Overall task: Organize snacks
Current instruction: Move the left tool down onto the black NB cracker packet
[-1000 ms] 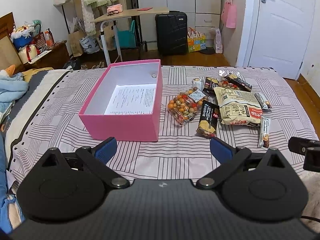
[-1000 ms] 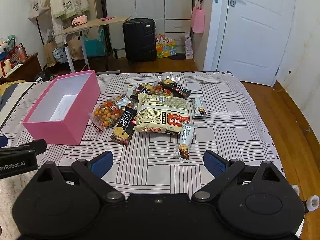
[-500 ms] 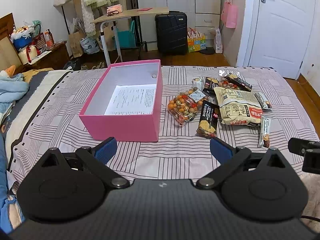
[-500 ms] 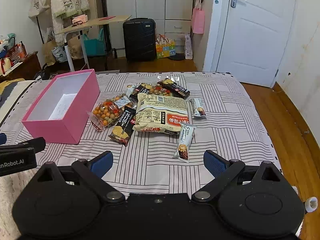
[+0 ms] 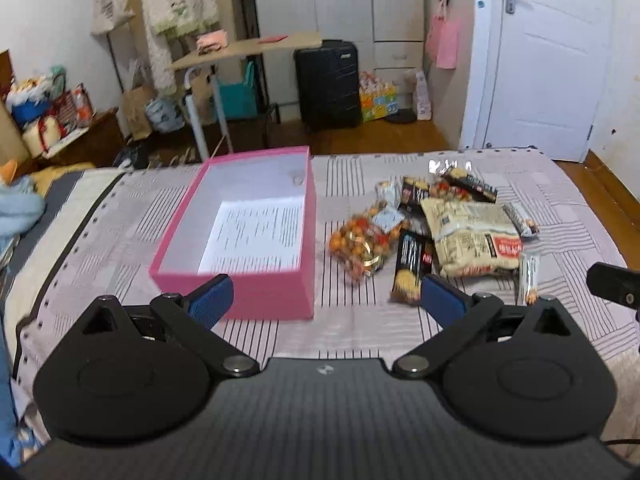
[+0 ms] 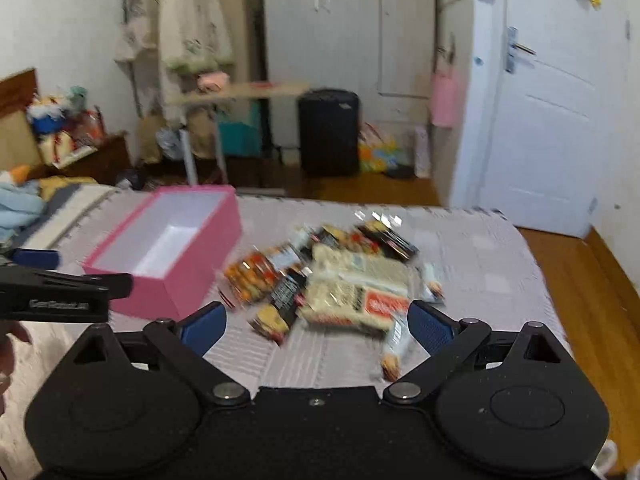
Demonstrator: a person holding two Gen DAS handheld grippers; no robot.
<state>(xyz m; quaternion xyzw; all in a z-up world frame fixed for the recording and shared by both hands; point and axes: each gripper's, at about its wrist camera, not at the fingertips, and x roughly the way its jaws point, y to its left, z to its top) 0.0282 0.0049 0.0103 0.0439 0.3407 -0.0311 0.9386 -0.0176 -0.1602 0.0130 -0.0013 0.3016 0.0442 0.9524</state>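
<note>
Left wrist view: camera sits behind and above the left gripper (image 5: 324, 300), facing forward along its spread fingers over the bed (image 5: 352, 332) toward the far wall and door (image 5: 548, 60). The pink box (image 5: 240, 232) lies just ahead, left of centre; the snack pile (image 5: 440, 224) right of centre.

Right wrist view: camera sits behind the right gripper (image 6: 316, 326), facing the same way from a position further right, pitched higher on the wall. Picture is motion-blurred. The pile (image 6: 332, 280) lies near, straight ahead; the box (image 6: 168, 256) left.

Shared: bed, box, pile, suitcase (image 6: 329, 132), door. Each view catches the other gripper at its edge.
</note>
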